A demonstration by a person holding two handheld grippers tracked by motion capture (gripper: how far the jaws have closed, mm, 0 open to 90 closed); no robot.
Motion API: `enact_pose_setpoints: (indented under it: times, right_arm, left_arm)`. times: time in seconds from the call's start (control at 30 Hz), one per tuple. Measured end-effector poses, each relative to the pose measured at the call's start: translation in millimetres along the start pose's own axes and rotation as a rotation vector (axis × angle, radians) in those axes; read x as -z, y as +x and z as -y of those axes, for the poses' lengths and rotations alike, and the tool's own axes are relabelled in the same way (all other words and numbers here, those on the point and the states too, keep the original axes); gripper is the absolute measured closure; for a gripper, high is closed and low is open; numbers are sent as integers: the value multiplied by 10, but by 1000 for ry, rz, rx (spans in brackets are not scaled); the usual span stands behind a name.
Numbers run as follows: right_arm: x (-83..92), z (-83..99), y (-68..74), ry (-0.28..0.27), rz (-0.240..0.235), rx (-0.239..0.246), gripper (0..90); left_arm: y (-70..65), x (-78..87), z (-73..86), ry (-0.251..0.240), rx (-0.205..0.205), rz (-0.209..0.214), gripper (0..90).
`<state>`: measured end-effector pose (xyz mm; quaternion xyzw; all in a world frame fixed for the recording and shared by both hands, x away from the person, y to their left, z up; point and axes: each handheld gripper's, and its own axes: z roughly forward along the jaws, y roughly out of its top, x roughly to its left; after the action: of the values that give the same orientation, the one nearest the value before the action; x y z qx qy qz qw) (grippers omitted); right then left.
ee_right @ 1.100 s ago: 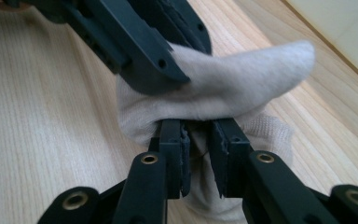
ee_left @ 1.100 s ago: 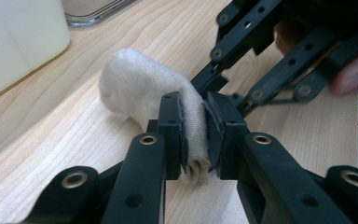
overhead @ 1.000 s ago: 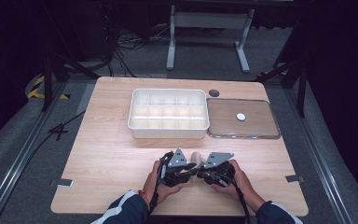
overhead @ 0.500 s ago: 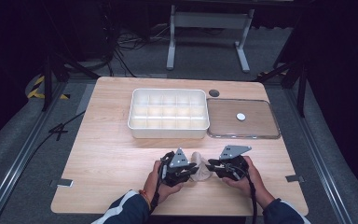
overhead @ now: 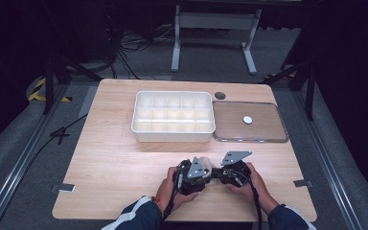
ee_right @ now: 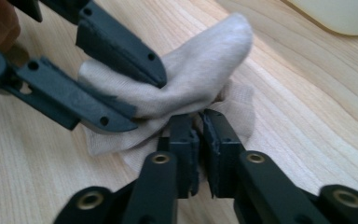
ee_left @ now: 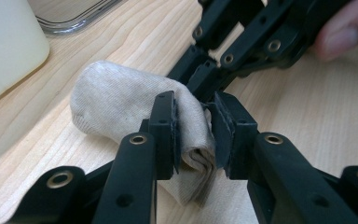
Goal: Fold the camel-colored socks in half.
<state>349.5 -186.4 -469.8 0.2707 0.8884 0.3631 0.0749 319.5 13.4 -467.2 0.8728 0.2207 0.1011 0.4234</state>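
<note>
Down at the near edge of the light wooden table (overhead: 110, 163), the left gripper (ee_left: 193, 133) has just widened its jaws a little, yet a fold of the crumpled beige cloth (ee_left: 116, 100) sits pinched between its pads. The right gripper (ee_right: 199, 140) faces it, jaws nearly together, nipping the cloth's opposite edge. Both hands rest low, knuckles out. Beyond the cloth stands the white compartmented plastic box (overhead: 173, 116), well apart.

Light wood table (overhead: 110, 163): beige cloth (overhead: 210, 165) lies on it between both tongs; white compartment tray (overhead: 173, 116) beyond them, clear lid (overhead: 249, 122) beyond, toward the right one.
</note>
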Motion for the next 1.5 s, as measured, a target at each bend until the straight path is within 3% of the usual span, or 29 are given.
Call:
enact_pose_setpoints:
  times: [0.07, 0.2, 0.3, 0.43, 0.57, 0.63, 0.67, 0.73, 0.87, 1.0, 1.17, 1.3, 1.37, 1.5]
  right_arm:
    - [38, -13, -44, 7, 17, -1, 731]
    - [140, -20, -109, -41, 41, -19, 764]
    - [53, 9, -73, 29, 48, 7, 818]
    - [20, -1, -28, 31, 41, 22, 871]
    - [13, 20, -38, 18, 9, -17, 884]
    - [15, 19, -53, 19, 0, -13, 850]
    - [35, 0, -66, 33, 39, 2, 731]
    - [55, -8, -78, 30, 52, -3, 724]
    - [227, -54, -190, -152, 38, -80, 698]
    - [194, -126, -187, -192, 17, -100, 655]
    - [81, -159, -209, -181, -17, -111, 658]
    - [4, -143, -205, -124, -29, -95, 731]
    - [-40, -123, -208, -87, -24, -89, 753]
    - [-41, -99, -188, -76, -11, -71, 769]
  left_arm:
    - [1, -21, 12, 2, 6, 5, 704]
    - [8, -42, 13, -2, 6, 26, 698]
    - [6, -47, 14, -10, 14, 41, 684]
    - [-12, -78, 11, -15, 5, 40, 677]
    - [-37, -89, 14, -12, -9, 27, 678]
    - [-28, -93, 21, -8, -17, 29, 685]
    - [-24, -101, 28, -7, -20, 28, 694]
    - [-18, -104, 29, -11, -24, 30, 693]
    - [-17, -104, 32, -11, -19, 34, 693]
    - [-18, -105, 33, -15, -18, 36, 693]
    - [-28, -103, 36, -17, -23, 34, 690]
    - [-30, -98, 33, -15, -28, 38, 682]
    - [-41, -83, 30, -13, -37, 50, 654]
    - [-23, 66, 17, 0, -65, 105, 599]
